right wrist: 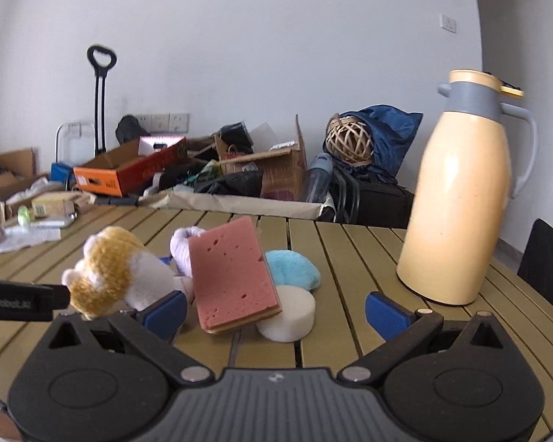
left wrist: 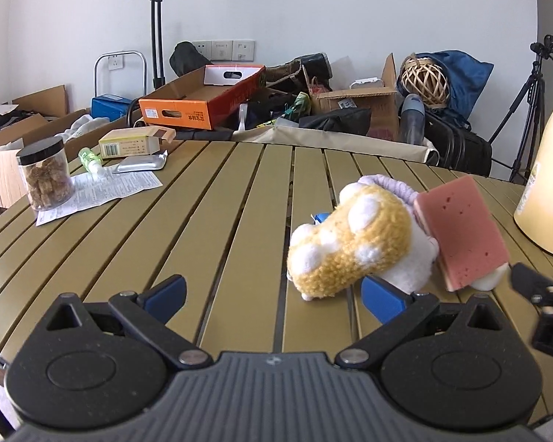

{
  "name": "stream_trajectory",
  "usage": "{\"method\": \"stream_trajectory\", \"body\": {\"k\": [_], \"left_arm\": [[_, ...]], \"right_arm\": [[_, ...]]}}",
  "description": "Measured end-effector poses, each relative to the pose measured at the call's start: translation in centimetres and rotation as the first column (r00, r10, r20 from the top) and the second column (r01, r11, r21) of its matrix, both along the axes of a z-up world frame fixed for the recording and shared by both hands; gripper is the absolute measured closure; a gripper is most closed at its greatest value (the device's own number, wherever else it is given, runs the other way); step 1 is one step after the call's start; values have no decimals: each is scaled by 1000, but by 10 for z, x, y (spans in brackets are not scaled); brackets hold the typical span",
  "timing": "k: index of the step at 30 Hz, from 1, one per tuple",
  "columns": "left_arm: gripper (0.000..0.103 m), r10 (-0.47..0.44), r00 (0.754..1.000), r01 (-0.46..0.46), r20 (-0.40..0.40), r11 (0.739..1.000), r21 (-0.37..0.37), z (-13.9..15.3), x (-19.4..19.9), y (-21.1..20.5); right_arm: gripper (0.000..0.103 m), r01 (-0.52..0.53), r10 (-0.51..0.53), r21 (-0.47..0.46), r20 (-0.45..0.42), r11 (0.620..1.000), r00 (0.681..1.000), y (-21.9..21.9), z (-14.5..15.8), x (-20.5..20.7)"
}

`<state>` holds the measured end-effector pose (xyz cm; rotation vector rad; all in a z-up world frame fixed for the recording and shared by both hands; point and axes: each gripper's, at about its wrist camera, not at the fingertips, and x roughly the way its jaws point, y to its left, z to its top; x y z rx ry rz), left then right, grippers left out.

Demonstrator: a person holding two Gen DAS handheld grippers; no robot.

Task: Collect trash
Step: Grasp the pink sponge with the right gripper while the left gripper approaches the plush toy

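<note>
since both tongs stand spread and empty, the choice turns on reach: the pink sponge [right wrist: 234,276] sits at centre frame in the right wrist view, between the right gripper [right wrist: 276,311] pads, leaning on a white foam disc [right wrist: 289,313], long axis slanting up-left. for the left gripper [left wrist: 274,296] it lies off to the right edge, so the right hand looks nearer.

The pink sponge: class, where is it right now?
In the right wrist view the pink sponge leans tilted on a white foam disc, between the plush toy and a blue puff.
</note>
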<state>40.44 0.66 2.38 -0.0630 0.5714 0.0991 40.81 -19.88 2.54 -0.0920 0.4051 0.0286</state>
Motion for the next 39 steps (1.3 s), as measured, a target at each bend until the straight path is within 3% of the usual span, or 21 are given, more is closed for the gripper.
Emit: {"method": "stream_trajectory", "body": {"k": [12, 17, 19, 20, 22, 32, 39], "left_arm": [[0, -86, 996, 88, -23, 994, 60, -6, 17, 2], [0, -88, 995, 90, -37, 994, 68, -10, 18, 4], [0, -88, 995, 90, -40, 994, 69, -11, 19, 5], [0, -88, 995, 91, -41, 993, 69, -12, 19, 5], [0, -92, 995, 95, -42, 993, 71, -12, 19, 5], [0, -114, 993, 118, -39, 988, 100, -16, 23, -1], [0, -137, 990, 137, -16, 972, 192, -23, 22, -18]], "right_arm": [[2, -9, 1, -130, -58, 991, 998, 32, -36, 58], [7, -17, 9, -174, -44, 985, 999, 43, -37, 61], [16, -29, 21, -181, -47, 983, 999, 46, -37, 61], [18, -35, 26, -181, -49, 983, 998, 47, -37, 61], [33, -44, 36, -176, -48, 983, 998, 48, -36, 60], [34, -16, 19, -134, 20, 991, 1000, 39, -29, 48], [34, 7, -4, -40, 79, 999, 997, 21, -16, 32]]}}
